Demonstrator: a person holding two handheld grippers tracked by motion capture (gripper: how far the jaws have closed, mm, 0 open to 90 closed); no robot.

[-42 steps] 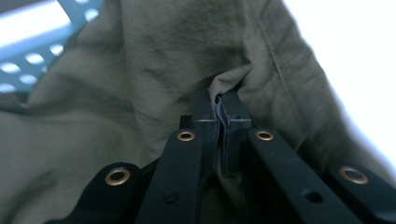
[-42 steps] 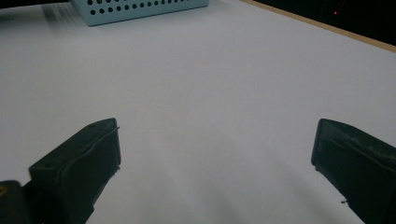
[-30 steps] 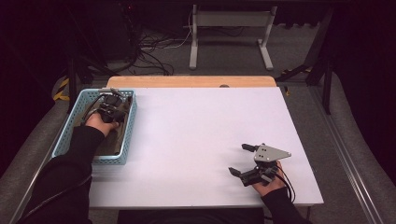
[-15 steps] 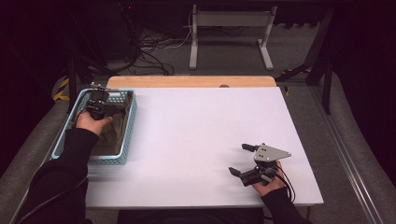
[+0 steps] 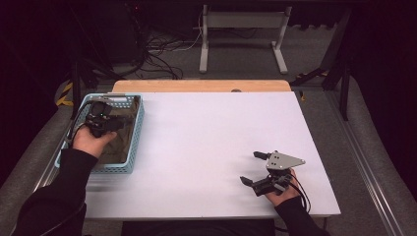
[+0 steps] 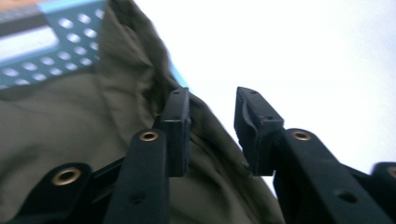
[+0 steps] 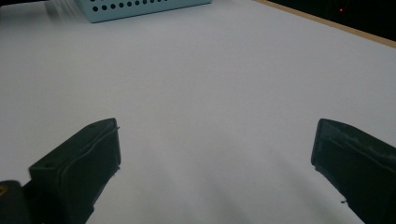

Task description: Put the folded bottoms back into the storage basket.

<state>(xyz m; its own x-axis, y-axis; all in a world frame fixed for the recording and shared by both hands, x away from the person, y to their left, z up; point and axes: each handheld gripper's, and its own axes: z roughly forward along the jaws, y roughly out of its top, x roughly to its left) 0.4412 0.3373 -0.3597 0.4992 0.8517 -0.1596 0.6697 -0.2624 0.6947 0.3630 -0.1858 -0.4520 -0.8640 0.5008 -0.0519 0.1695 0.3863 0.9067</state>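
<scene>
Partly, perhaps, jaws-hidden olive cloth (image 6: 70,140)

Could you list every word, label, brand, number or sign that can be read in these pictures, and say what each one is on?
None: no readable text anywhere.
Blue basket: punched holes, no label.
Olive cloth: plain, no tag in sight.
White table: blank.
Grey plate on the right tongs: small holes, no lettering.
Yellow-and-black striped patch by the table's left edge: a marking, no words.
</scene>
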